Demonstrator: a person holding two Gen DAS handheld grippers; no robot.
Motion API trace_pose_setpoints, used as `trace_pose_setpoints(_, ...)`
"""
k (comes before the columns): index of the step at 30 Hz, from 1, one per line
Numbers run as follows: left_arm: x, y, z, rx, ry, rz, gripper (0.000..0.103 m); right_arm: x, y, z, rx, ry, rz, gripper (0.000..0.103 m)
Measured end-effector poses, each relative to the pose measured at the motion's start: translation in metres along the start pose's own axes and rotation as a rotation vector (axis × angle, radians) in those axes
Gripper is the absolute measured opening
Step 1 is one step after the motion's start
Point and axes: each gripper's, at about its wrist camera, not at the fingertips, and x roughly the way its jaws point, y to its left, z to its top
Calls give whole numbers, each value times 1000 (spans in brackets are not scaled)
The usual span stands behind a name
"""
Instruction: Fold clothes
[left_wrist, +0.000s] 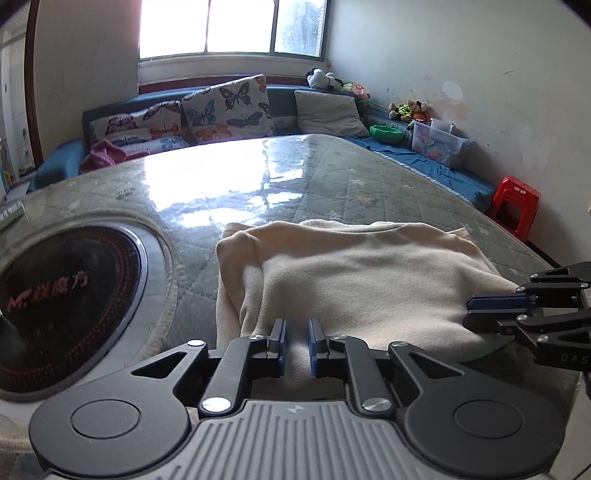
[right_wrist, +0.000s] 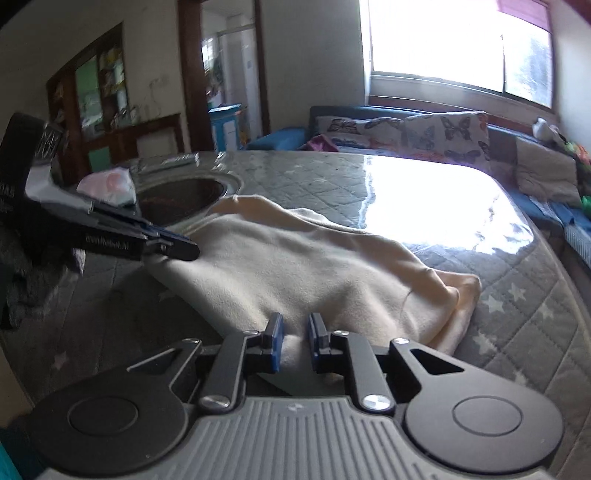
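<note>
A cream fleece garment (left_wrist: 362, 273) lies folded on the quilted, plastic-covered table (left_wrist: 295, 177). My left gripper (left_wrist: 296, 325) is shut on the garment's near edge, with cream cloth pinched between its blue pads. In the left wrist view my right gripper (left_wrist: 471, 312) comes in from the right, shut on the same near edge further along. The right wrist view shows the garment (right_wrist: 314, 266) stretched away from me, my right gripper (right_wrist: 295, 321) pinching a fold of it, and my left gripper (right_wrist: 192, 249) clamped on the cloth's left corner.
A round black cooktop (left_wrist: 62, 299) is set into the table left of the garment. A red stool (left_wrist: 515, 205) stands by the right wall. Behind the table, a blue sofa holds butterfly cushions (left_wrist: 225, 110). A pink-white bag (right_wrist: 109, 184) lies near the cooktop.
</note>
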Motion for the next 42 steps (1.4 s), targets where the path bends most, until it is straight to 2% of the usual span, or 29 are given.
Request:
trace_pose_setpoints(11, -21, -17, -14, 7, 34, -88, 15, -27, -16, -11, -64, 31, 30, 13)
trace_pose_setpoints(13, -24, -20, -13, 34, 27, -82, 16, -34, -18, -12, -34, 9, 36, 13)
trace_pose_setpoints(17, -28, -26, -2, 60, 2, -94, 28, -47, -31, -7, 91, -79, 25, 13)
trace_pose_setpoints(18, -27, -28, 2, 65, -3, -96, 28, -47, -34, -5, 109, -90, 9, 13)
trace_pose_setpoints(22, -16, -35, 10, 78, -7, -113, 28, -34, -46, -3, 159, -76, -48, 13)
trace_pose_setpoints(25, -5, -37, 10, 81, 10, -108, 28, -19, -54, -11, 181, -18, -95, 13)
trace_pose_setpoints(31, 3, -29, 14, 56, 17, -96, 28, -18, -53, 4, 150, -29, -101, 13)
trace_pose_setpoints(39, 14, -12, 20, 20, 26, -50, 28, 18, -75, 19, 211, 40, -132, 13)
trace_pose_setpoints(42, 14, -6, 25, 13, 17, -45, 28, 16, -72, 26, 180, 40, -143, 13)
